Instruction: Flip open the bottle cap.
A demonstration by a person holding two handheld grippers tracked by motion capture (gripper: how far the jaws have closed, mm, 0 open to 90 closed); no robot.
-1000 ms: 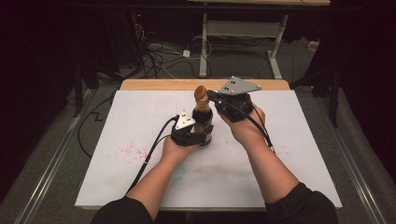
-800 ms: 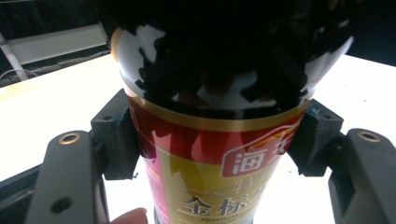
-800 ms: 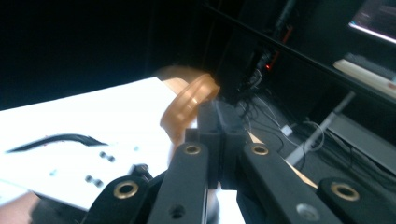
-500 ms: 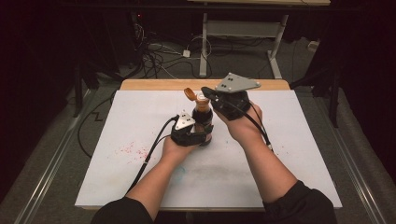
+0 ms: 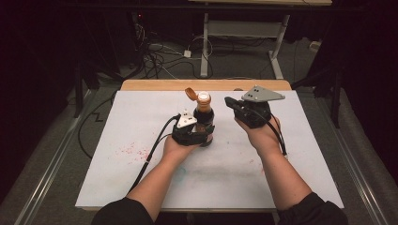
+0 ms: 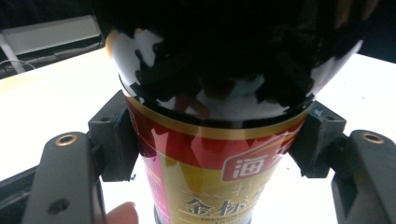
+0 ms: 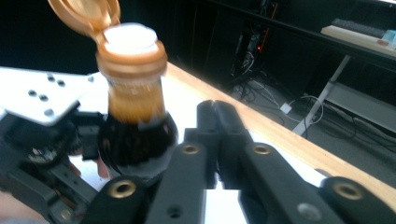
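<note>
We look from high above our side of the table (image 5: pixel 117 187), facing forward and down, far enough back to take in the whole white top, our forearms and the floor with cables beyond. The camera on the left tool (image 5: pixel 192 132) sits very close, looking along its two black jaws at the label of the bottle (image 6: pixel 210 163) standing between them. The camera on the right tool (image 5: pixel 233 104) looks level across the table's far wooden edge toward the dark room, close to the bottle's neck. All three views share that bottle; the right tool's view also catches the left tool.
</note>
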